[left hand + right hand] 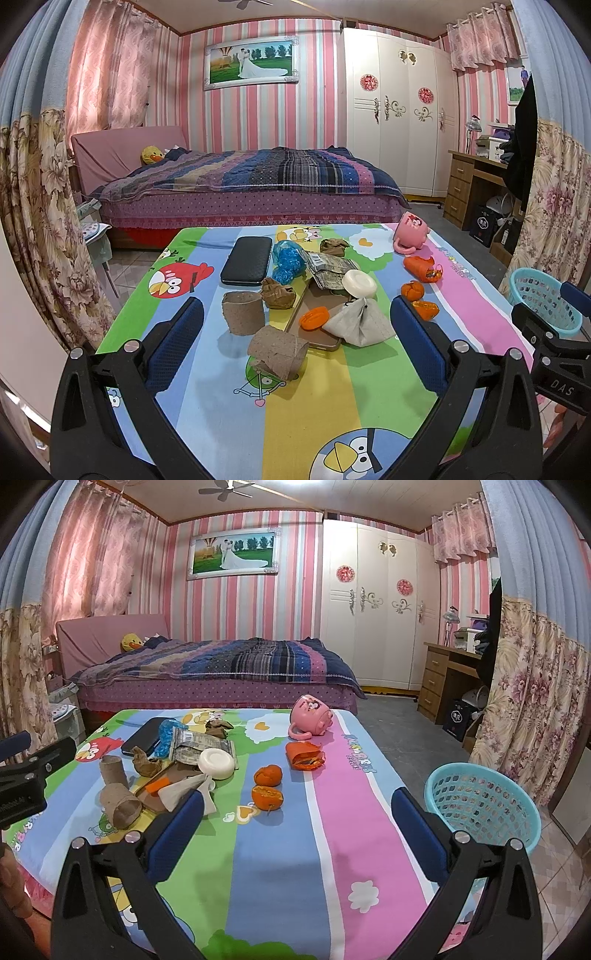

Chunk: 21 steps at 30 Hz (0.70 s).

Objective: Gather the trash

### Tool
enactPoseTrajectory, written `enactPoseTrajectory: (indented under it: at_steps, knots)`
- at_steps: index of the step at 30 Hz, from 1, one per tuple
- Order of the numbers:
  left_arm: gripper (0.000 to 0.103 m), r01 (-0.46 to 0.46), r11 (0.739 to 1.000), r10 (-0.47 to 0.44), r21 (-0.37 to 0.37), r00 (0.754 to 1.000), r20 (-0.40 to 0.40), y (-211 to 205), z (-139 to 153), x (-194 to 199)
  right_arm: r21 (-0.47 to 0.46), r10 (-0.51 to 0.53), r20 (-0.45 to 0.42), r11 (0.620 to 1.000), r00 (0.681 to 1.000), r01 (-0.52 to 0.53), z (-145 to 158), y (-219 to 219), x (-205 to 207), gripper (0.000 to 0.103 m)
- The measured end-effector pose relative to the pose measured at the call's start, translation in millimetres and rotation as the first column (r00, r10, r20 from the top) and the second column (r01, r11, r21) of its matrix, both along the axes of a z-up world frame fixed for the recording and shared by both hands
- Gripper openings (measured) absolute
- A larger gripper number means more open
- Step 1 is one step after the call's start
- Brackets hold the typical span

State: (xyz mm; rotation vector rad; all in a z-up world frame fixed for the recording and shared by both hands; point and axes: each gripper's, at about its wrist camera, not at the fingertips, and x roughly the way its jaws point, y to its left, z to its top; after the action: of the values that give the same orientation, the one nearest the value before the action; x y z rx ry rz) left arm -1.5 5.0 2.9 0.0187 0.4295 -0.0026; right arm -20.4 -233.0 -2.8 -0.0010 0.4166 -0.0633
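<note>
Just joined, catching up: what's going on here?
A person holds a claw in each hand over a table littered with trash. The left claw is open, its fingers either side of a cardboard roll lying on the cloth. The right claw is open too, holding nothing, with orange peel just ahead. A turquoise basket stands off the table's right side. From these views nothing shows inside it, so collecting seems barely started.
</note>
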Motion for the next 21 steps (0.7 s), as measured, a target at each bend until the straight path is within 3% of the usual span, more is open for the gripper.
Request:
enactPoseTrajectory:
  at_steps: [21]
  knots:
    - [0.098, 0.0, 1.0, 0.0, -0.001, 1.0, 0.001, 0.5, -0.2, -0.1, -0.006, -0.006, 0.0, 1.0, 1.0, 0.006, 0.5, 1.4, 1.4, 0.099]
